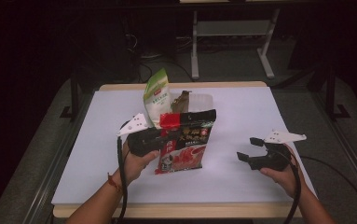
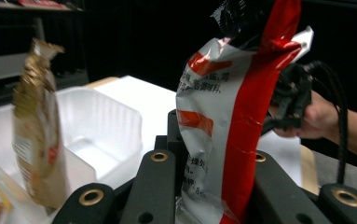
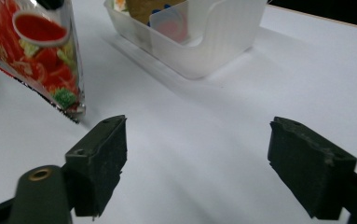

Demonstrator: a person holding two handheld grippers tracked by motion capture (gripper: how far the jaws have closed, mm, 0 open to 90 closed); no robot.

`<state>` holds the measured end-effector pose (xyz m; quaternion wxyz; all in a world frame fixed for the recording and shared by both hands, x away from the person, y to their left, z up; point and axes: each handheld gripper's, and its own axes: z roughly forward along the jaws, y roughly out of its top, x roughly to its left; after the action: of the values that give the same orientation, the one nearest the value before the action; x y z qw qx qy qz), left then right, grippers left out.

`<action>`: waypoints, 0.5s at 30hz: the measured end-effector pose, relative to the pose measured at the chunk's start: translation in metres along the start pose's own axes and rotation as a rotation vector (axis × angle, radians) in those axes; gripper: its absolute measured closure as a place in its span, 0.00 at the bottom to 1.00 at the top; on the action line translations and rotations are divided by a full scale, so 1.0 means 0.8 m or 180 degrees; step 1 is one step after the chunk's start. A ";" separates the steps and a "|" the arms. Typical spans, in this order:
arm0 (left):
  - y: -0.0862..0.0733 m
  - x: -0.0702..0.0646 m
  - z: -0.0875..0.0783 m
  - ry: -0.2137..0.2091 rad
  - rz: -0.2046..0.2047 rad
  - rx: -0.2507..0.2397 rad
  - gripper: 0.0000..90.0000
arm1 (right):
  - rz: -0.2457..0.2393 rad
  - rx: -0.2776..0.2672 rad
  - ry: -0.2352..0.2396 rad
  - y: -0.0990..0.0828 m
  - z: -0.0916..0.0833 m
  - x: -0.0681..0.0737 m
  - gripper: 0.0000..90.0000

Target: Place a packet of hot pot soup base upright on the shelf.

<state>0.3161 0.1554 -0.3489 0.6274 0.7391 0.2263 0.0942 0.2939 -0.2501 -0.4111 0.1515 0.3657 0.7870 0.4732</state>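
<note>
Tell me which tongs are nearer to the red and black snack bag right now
Left. The left tongs are shut on the red and black snack bag, holding it upright above the table. The right tongs sit open off to the bag's right, apart from it.

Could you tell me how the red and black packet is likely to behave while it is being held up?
The packet is crinkled film, so it will probably flex and sag. Pinched at one edge by the left gripper, it may swing. It looks light for its size, and glossy, so possibly slippery.
</note>
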 end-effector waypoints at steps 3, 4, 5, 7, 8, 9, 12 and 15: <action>0.006 0.003 0.002 0.0086 0.0022 -0.0056 0.89 | 0.0026 -0.0021 -0.0032 -0.005 0.002 -0.002 0.20; 0.007 0.004 0.003 0.0108 0.0029 -0.0084 0.89 | 0.0020 -0.0029 -0.0053 -0.005 0.002 -0.003 0.20; 0.008 0.005 0.004 0.0124 0.0045 -0.0088 0.89 | 0.0031 -0.0036 -0.0079 -0.006 0.001 -0.003 0.20; 0.011 0.006 0.005 0.0163 0.0039 -0.0109 0.89 | 0.0008 -0.0045 -0.0146 -0.007 0.000 -0.004 0.19; 0.012 0.006 0.005 0.0185 0.0044 -0.0112 0.89 | -0.0009 -0.0042 -0.0176 -0.009 0.000 -0.005 0.19; 0.015 0.007 0.006 0.0211 0.0069 -0.0126 0.89 | 0.0002 -0.0047 -0.0194 -0.010 0.000 -0.006 0.19; 0.024 0.010 0.006 0.0267 0.0071 -0.0195 0.89 | 0.0049 -0.0051 -0.0244 -0.013 0.000 -0.010 0.19; 0.035 0.011 0.008 0.0342 0.0105 -0.0246 0.89 | 0.0063 -0.0070 -0.0260 -0.013 0.001 -0.011 0.19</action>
<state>0.3328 0.1504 -0.3244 0.6408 0.7118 0.2436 0.1528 0.2958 -0.2592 -0.4215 0.1829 0.3907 0.7713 0.4681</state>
